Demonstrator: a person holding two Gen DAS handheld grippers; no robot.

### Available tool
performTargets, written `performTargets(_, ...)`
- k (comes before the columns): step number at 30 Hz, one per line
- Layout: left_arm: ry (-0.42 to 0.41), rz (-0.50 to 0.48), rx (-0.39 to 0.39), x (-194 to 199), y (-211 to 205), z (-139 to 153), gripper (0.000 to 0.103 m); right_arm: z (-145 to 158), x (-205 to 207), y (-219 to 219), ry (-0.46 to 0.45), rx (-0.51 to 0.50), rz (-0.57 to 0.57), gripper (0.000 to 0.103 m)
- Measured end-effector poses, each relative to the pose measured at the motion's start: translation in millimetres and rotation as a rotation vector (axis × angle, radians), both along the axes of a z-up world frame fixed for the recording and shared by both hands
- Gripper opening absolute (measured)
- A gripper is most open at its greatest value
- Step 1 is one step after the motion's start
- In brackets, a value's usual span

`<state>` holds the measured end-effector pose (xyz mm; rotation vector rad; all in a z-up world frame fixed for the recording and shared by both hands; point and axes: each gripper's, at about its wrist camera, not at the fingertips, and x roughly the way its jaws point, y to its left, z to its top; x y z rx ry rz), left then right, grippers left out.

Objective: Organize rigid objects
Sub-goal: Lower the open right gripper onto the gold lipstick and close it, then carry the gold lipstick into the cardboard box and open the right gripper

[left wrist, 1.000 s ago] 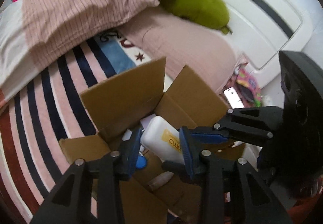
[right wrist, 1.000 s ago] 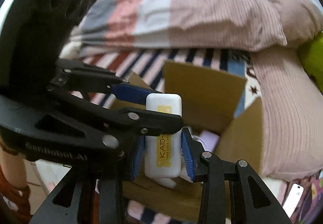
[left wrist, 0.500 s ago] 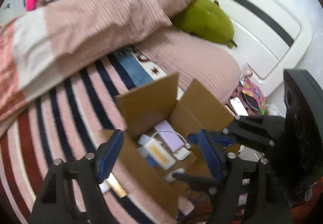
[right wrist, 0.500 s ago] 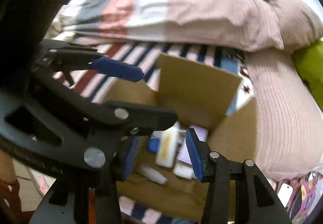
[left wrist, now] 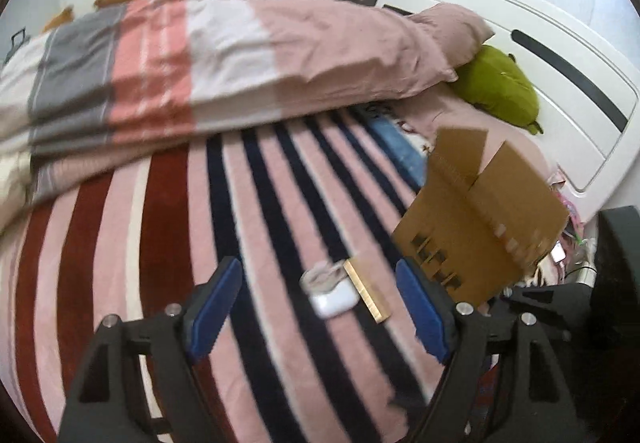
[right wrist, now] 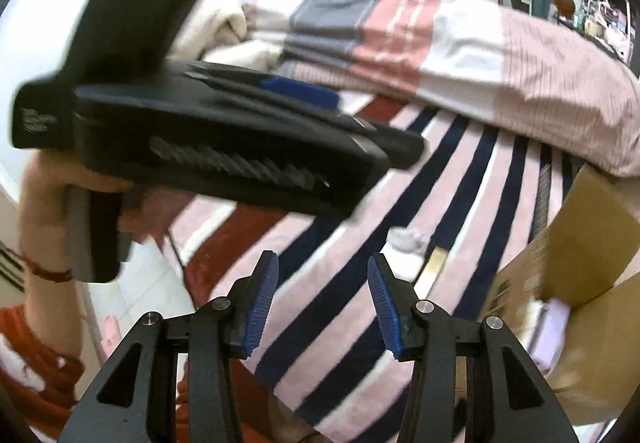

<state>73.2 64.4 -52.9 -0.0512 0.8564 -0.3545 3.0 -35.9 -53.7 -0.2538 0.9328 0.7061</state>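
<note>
just beside cardboard box (left wrist: 476,227), white case (left wrist: 335,298) between parted left tongs (left wrist: 320,313)

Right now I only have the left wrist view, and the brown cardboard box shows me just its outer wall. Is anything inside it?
Observer: Yes. The right wrist view looks in past an open flap of the brown cardboard box. A flat lilac item lies inside, too blurred to identify.
Operator: Is the right gripper carrying anything?
Observer: No. The right gripper has its fingers apart, and only the striped pink and navy blanket shows between them.
</note>
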Motion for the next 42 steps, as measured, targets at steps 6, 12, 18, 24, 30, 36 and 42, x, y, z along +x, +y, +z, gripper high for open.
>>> performTargets(6, 0.043, 0.018, -0.05, -16, 17, -46, 0.077, -75, 8, -12, -0.056, -0.126, -0.257, 0.043)
performTargets(12, 0.048, 0.016, -0.061, -25, 20, -56, 0.077, -119, 35, -25, -0.123, -0.205, -0.422, 0.037)
performTargets(18, 0.036, 0.001, -0.066, -26, 21, -56, 0.077, -115, 10, -49, -0.08, -0.179, -0.384, 0.013)
performTargets(24, 0.04, -0.012, -0.066, -26, 18, -55, 0.077, -117, -7, -56, 0.004, -0.144, -0.336, 0.014)
performTargets(30, 0.049, -0.026, -0.067, -29, 12, -56, 0.077, -125, 11, -50, -0.024, -0.14, -0.326, 0.019)
performTargets(36, 0.057, -0.081, -0.112, -28, 5, -51, 0.077, -98, 2, -44, -0.061, -0.089, -0.261, 0.013)
performTargets(42, 0.011, -0.15, -0.222, -24, -3, -14, 0.069, -33, -5, -27, -0.076, 0.069, -0.117, 0.013)
